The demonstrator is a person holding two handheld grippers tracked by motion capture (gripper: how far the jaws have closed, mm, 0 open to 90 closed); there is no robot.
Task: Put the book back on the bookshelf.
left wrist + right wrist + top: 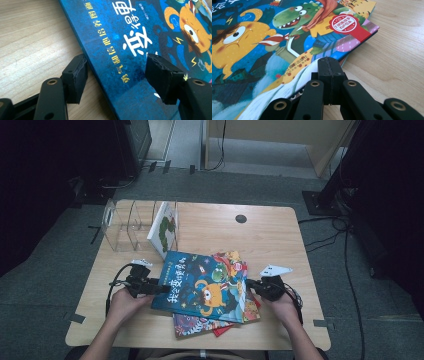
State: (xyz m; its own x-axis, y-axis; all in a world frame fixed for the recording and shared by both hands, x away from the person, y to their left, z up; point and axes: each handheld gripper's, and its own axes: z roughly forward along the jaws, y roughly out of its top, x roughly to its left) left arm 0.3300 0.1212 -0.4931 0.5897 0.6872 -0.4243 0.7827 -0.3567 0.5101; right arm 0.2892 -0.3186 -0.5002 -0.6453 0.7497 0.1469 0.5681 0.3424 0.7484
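A blue picture book (200,287) with an orange monster on its cover lies on top of a loose stack of books (200,326) at the table's front middle. My left gripper (159,289) is at the book's left edge. In the left gripper view it (116,67) stands open, one jaw beside the blue book's (130,50) spine on the table and the other over the cover. My right gripper (251,285) is at the stack's right edge. In the right gripper view it (328,62) is shut, its tips against the blue book's (249,37) corner, with nothing between the jaws.
A clear acrylic book rack (125,225) stands at the table's back left, with one white book (165,230) upright in its right slot. A black round cable hole (241,218) sits near the back edge. Bare wooden table (280,245) lies right of the stack.
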